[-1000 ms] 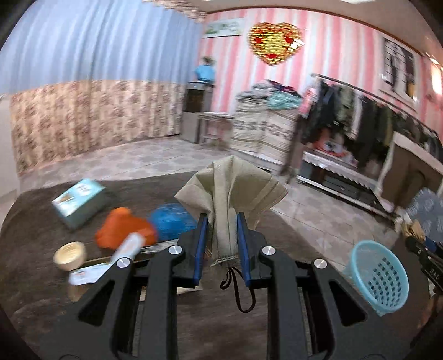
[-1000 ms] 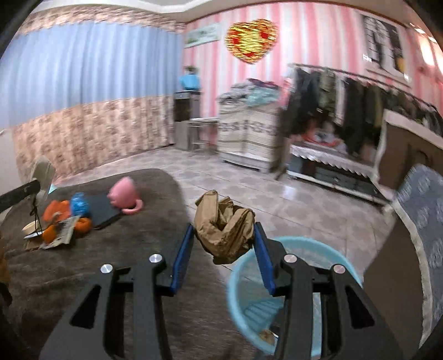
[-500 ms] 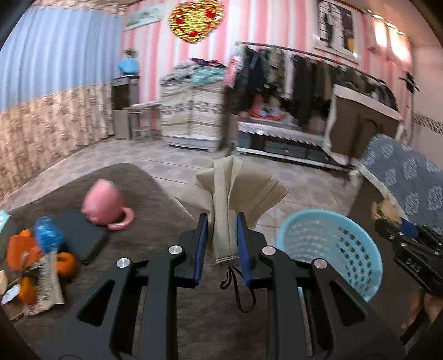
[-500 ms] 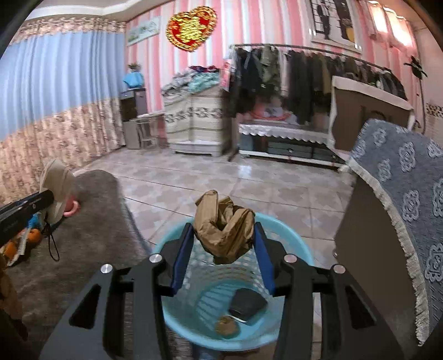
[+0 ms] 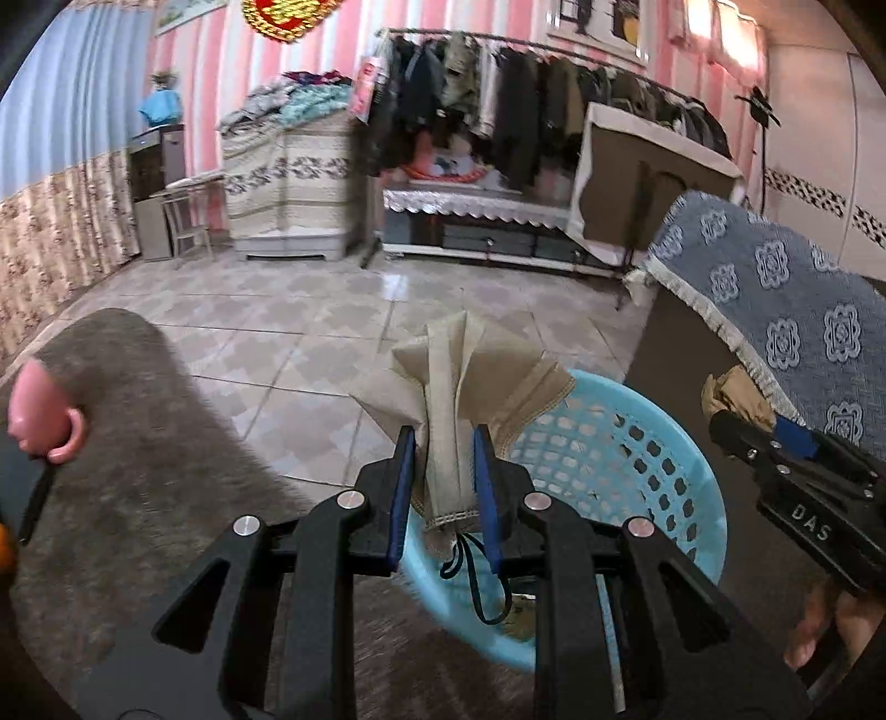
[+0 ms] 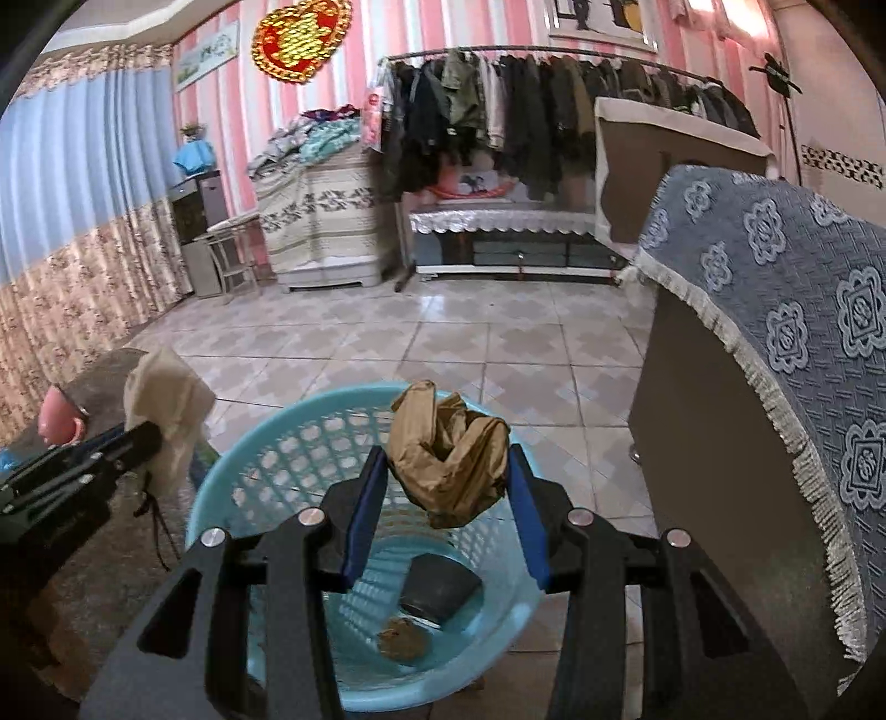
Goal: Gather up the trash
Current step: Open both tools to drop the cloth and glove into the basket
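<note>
Both loads poised over the blue basket [image 6: 260, 471] for dropping. Left gripper [image 5: 446, 471]: jaws narrowly clamped on a beige folded cloth [image 5: 470, 371], cord dangling. Right gripper [image 6: 448, 493]: jaws half-wide, pinching crumpled brown paper [image 6: 448, 459] above 2 scraps already inside.

We note pink-striped walls [image 6: 343, 105] bearing a red-and-gold heart ornament [image 6: 302, 39], blue curtains [image 6: 72, 160] at left, a pale tiled floor [image 6: 443, 338], a loaded clothes rack [image 6: 554, 105], and a blue patterned cloth [image 6: 786, 299] over furniture at right.
</note>
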Action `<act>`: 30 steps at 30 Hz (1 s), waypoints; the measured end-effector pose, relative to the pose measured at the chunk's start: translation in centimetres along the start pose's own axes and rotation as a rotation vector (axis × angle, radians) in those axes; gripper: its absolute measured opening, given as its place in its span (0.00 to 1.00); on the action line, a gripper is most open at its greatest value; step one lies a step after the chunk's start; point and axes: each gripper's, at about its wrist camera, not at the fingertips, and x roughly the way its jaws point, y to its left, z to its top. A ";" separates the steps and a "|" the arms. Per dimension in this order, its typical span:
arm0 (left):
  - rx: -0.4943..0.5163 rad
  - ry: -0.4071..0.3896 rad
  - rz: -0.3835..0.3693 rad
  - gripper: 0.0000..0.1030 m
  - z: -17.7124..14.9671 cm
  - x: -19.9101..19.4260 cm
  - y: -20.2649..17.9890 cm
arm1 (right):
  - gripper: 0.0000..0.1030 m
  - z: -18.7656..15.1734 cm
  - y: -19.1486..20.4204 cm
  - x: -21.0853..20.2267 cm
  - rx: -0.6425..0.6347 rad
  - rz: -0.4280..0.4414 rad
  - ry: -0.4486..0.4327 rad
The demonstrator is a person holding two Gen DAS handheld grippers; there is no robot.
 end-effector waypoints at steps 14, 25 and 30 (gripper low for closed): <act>-0.008 -0.026 0.059 0.76 0.9 2.5 0.3 | 0.42 -0.6 0.3 1.4 0.010 0.022 0.045; -0.100 -0.127 0.247 0.93 0.6 -5.1 7.3 | 0.44 -0.7 3.4 2.8 -0.017 0.062 0.048; -0.114 -0.141 0.310 0.94 -0.3 -7.6 9.2 | 0.76 -0.7 4.6 2.3 -0.022 0.057 0.011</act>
